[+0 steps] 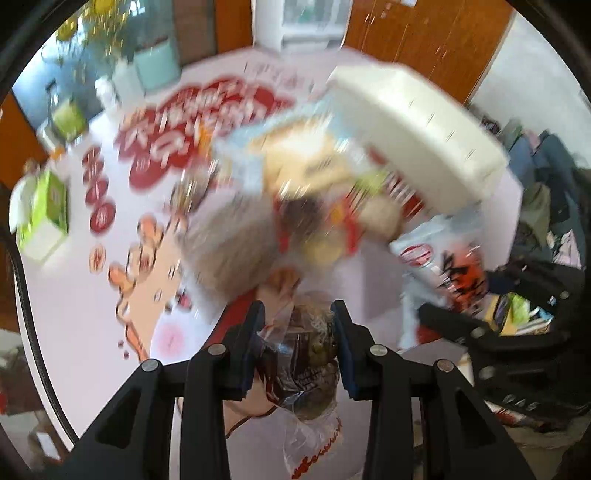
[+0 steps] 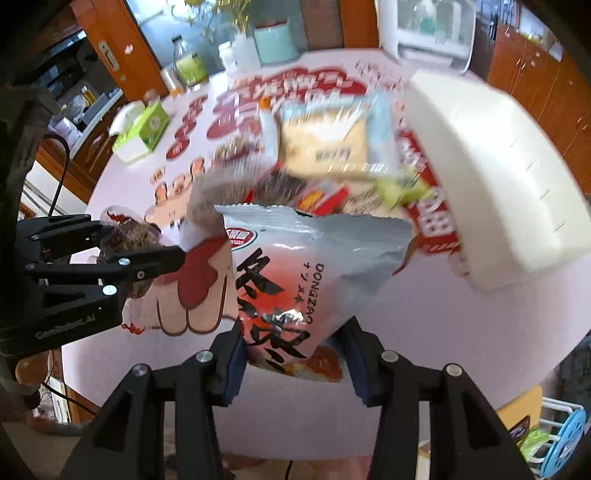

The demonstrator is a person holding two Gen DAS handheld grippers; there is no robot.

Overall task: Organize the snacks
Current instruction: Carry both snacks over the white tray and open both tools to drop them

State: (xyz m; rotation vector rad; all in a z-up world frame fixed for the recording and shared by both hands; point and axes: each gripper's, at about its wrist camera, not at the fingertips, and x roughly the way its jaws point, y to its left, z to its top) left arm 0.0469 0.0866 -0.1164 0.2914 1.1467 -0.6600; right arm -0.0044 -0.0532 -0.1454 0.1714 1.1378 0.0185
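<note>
My left gripper (image 1: 297,314) is shut on a clear plastic bag of dark brown snacks (image 1: 303,365), held above the table; it also shows at the left of the right wrist view (image 2: 147,254). My right gripper (image 2: 293,332) is shut on a silver and red DONGZAO snack packet (image 2: 295,280), which also shows at the right of the left wrist view (image 1: 447,266). Ahead lies a blurred pile of snack packets (image 2: 325,147) beside a white storage basket (image 2: 491,173) that is tilted on the table.
The table has a white cloth with red print (image 2: 155,184). A green tissue box (image 2: 142,133) sits at the far left, with jars (image 2: 190,68) and a mint canister (image 2: 275,42) at the back. A white appliance (image 2: 428,29) stands at the far edge.
</note>
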